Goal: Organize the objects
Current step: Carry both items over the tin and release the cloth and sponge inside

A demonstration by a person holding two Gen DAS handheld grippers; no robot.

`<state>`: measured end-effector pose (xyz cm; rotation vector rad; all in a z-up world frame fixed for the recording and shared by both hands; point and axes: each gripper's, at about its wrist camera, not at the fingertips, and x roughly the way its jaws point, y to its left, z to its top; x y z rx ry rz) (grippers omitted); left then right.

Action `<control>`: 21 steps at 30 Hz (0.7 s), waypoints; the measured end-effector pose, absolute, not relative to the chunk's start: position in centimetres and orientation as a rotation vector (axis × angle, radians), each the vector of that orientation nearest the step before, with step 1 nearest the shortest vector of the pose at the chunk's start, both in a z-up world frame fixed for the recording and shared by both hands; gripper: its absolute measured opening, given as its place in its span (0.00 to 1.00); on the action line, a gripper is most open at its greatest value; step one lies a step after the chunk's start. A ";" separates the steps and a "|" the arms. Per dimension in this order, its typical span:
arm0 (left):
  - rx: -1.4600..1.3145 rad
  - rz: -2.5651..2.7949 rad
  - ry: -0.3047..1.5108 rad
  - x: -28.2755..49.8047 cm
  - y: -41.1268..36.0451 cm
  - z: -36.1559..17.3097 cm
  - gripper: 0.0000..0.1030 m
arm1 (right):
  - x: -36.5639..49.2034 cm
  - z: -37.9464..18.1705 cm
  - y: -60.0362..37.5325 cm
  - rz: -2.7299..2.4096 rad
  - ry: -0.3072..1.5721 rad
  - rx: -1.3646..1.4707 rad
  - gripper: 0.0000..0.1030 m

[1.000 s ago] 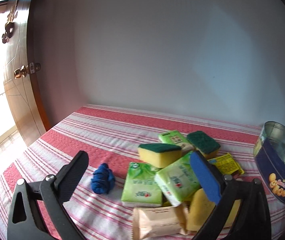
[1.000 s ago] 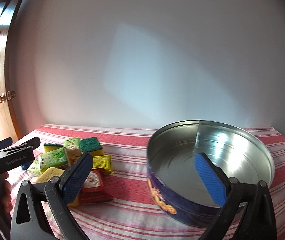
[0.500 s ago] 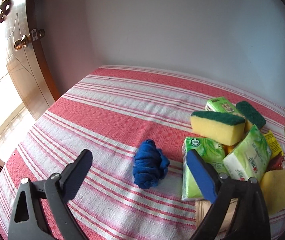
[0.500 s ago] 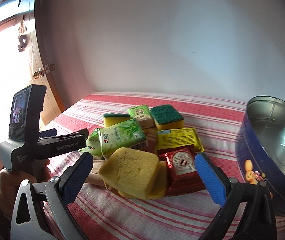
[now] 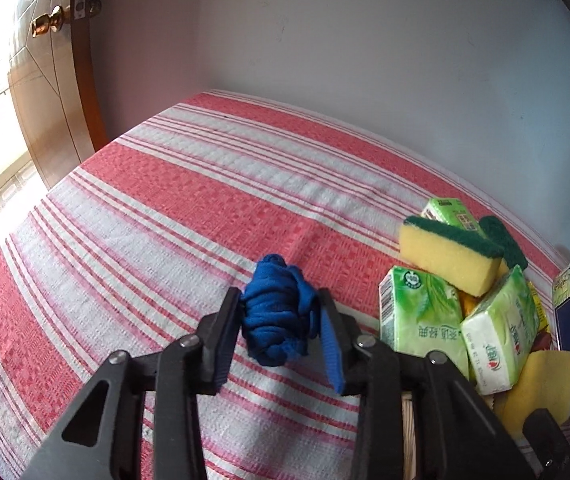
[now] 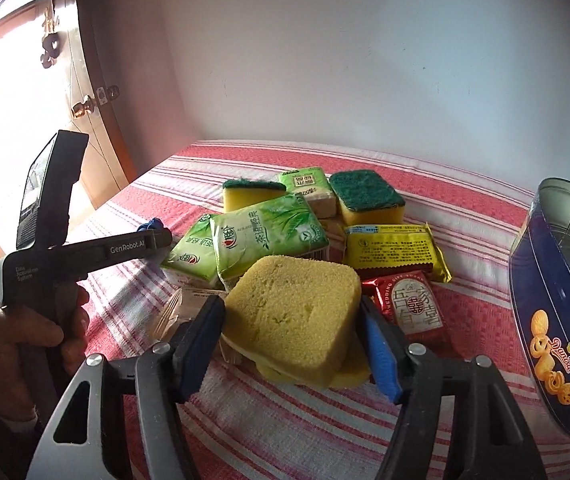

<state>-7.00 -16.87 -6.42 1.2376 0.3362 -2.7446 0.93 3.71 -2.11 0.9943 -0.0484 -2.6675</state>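
A crumpled blue cloth lies on the red-and-white striped tablecloth. My left gripper is closing, and both pads touch the cloth's sides. In the right wrist view a plain yellow sponge rests at the near side of a heap of goods. My right gripper is closing around it, pads against both its edges. The left gripper's body, held by a hand, shows at the left, and the blue cloth peeks out behind its tip.
The heap holds green tissue packs, green-topped sponges, a yellow packet and a red packet. An open blue cookie tin stands to the right. A wooden door is at the left, a wall behind.
Both grippers have come down and forward onto the table. The left jaws narrowed from wide apart onto the blue cloth, the right jaws onto the yellow sponge.
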 end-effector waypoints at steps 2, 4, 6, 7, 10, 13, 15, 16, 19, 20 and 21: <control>1.142 -2.793 0.352 -6.2 -16.6 -5.5 0.35 | 1.3 -1.6 4.2 -2.663 -0.088 0.950 0.62; 1.024 -2.840 0.317 -5.4 -16.0 -4.4 0.35 | 1.7 -0.8 4.9 -2.674 -0.109 0.890 0.62; 0.910 -2.895 0.293 -5.0 -15.6 -3.5 0.35 | 2.3 0.0 5.7 -2.687 -0.121 0.837 0.62; 0.866 -2.926 0.294 -4.6 -15.3 -3.0 0.35 | 2.5 0.2 6.3 -2.700 -0.129 0.816 0.62; 0.787 -2.990 0.304 -3.7 -14.1 -2.2 0.35 | 3.3 1.0 8.1 -2.771 -0.128 0.758 0.62; 0.733 -3.023 0.300 -3.0 -12.7 -1.4 0.35 | 4.2 1.7 10.6 -2.869 -0.121 0.683 0.62; 0.693 -3.047 0.297 -2.4 -11.7 -0.8 0.35 | 4.6 2.1 12.4 -2.925 -0.117 0.639 0.62; 0.680 -3.056 0.297 -2.4 -11.4 -0.7 0.35 | 4.9 2.3 13.2 -2.951 -0.110 0.622 0.62; 0.678 -3.101 0.281 -1.9 -9.2 -0.3 0.35 | 5.2 2.4 15.5 -3.008 -0.104 0.603 0.62; 0.680 -3.118 0.270 -1.8 -8.3 -0.2 0.35 | 5.3 2.4 16.3 -3.021 -0.109 0.603 0.62; 0.680 -3.138 0.255 -1.6 -7.3 0.0 0.35 | 5.4 2.4 17.2 -3.036 -0.118 0.601 0.62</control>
